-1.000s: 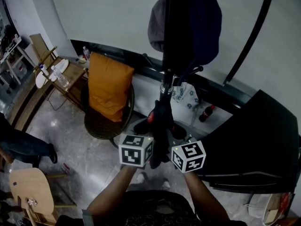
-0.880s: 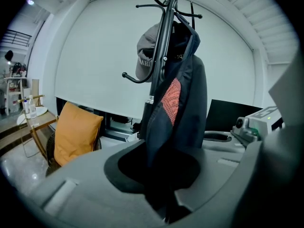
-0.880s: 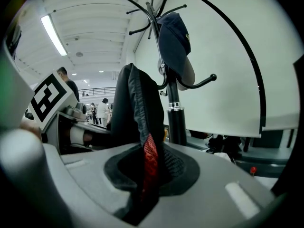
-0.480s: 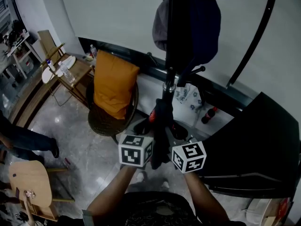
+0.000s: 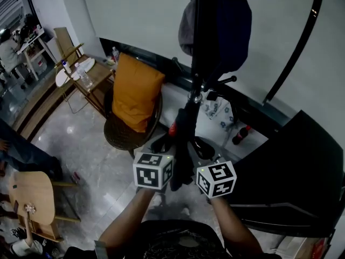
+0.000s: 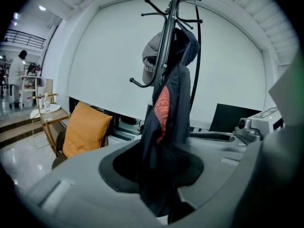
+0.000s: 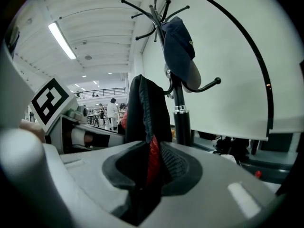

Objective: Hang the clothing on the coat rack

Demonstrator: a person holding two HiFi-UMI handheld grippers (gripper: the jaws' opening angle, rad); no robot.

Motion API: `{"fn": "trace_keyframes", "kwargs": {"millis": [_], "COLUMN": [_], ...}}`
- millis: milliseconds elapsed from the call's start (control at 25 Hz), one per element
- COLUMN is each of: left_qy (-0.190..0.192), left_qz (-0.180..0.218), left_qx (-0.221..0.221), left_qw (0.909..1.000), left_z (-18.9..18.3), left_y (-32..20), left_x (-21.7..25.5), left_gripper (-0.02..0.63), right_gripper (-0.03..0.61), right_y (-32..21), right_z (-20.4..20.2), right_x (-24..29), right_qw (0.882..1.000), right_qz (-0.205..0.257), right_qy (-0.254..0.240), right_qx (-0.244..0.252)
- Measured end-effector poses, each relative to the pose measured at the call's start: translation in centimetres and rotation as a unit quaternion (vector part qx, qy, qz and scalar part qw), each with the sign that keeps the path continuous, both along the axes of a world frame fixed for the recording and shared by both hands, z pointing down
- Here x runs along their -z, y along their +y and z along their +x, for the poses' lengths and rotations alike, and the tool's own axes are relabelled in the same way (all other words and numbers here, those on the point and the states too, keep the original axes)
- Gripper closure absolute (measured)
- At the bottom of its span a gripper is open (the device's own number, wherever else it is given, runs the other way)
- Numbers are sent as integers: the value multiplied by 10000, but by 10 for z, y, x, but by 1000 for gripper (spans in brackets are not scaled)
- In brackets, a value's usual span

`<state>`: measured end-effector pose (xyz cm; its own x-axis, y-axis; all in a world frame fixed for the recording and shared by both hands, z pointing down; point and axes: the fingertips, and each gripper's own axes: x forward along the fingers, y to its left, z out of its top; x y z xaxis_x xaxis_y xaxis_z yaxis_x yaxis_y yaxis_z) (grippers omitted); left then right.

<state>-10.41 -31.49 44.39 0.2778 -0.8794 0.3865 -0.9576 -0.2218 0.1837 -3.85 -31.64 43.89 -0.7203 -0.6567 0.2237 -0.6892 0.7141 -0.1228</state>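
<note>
White wall behind, and the black coat rack [image 5: 198, 42] stands tall before it. Left of the rack sits a wicker chair [image 5: 121, 139] with an orange cushion [image 5: 136, 90]. Against the rack's pole is the dark, red-lined garment [image 5: 181, 139], with a cap [image 5: 188, 21] hooked above. The left hand-held gripper [image 6: 159, 172] and right hand-held gripper [image 7: 148, 172] are both clamped on the garment's lower end.

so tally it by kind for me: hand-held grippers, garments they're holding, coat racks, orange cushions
hand-held grippers: 2 (left hand-held gripper, right hand-held gripper, both shut on the garment)
dark garment with red lining: 1
black metal coat rack: 1
orange fabric cushion: 1
total: 5
</note>
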Motion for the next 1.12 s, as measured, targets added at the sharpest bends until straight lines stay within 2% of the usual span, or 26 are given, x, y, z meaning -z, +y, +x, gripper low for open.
{"fn": "trace_keyframes", "kwargs": {"millis": [520,920,1120], "left_qy": [-50,-128,-131], "left_qz": [51,120,148], "left_qx": [398,180,-132], "left_qw": [9992,9997,9997], "left_z": [7,1,5], "left_y": [20,35,43], "left_x": [9,16,20], "left_gripper": [514,515,515], "right_gripper": [499,499,500], "right_y": [17,32,46], "right_z": [6,-3,-6], "right_x": [5,13,19], "right_qw": [9990,9996,9999], "right_qz": [-25,-9,79], "right_qy": [-8,0,31], "right_qx": [447,296,132]}}
